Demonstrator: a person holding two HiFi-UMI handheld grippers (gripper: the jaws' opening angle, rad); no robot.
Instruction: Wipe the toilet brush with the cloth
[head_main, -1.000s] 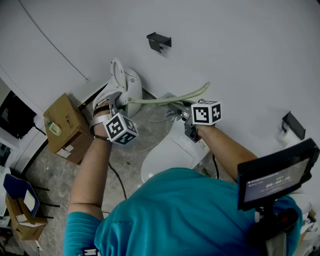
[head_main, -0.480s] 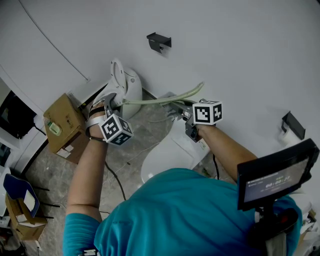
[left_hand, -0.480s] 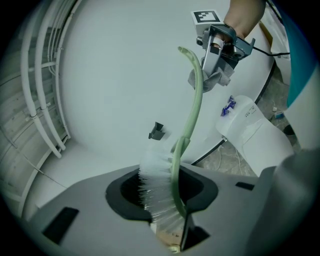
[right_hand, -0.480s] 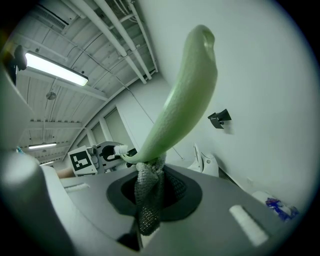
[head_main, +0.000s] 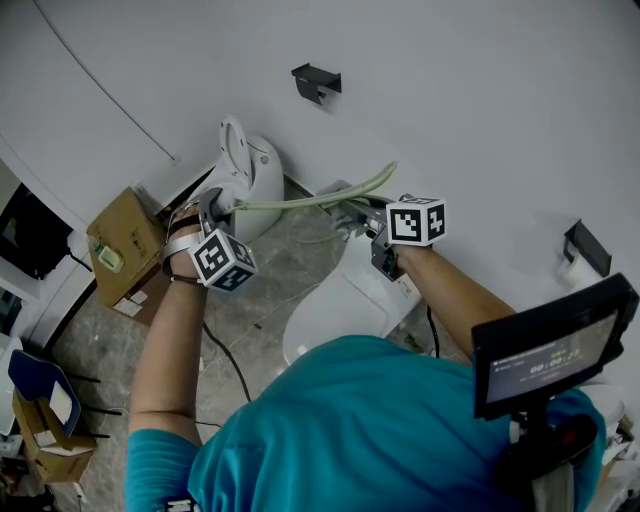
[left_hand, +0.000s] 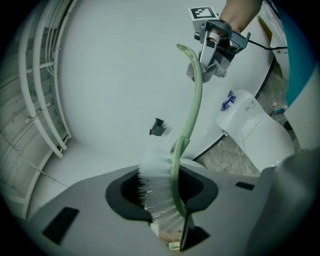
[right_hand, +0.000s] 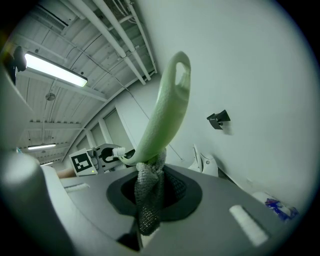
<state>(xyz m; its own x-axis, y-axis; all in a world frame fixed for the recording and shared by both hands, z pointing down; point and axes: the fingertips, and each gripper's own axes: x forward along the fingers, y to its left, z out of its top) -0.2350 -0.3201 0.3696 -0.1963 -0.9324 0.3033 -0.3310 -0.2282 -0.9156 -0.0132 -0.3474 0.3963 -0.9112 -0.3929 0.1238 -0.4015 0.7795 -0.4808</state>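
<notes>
A bathroom set up inside a work room: a white toilet (head_main: 255, 165) at 11 o'clock, another toilet (head_main: 335, 310) at 6 o'clock, a cardboard box (head_main: 125, 240) at 9 o'clock, bare ceiling pipes (right_hand: 107, 25).

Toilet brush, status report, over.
Left gripper shut on bristle head of pale green toilet brush. Right gripper pinches grey mesh cloth against its handle. Nothing obstructing.

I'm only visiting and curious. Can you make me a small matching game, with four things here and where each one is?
Things:
1. brush bristles
2. cloth
3. cardboard box
4. black bracket

Places:
A. on the wall
B. between the left tongs
C. on the floor
D. wrapped round the green handle, in the right tongs

Pairs: 1-B, 2-D, 3-C, 4-A
</notes>
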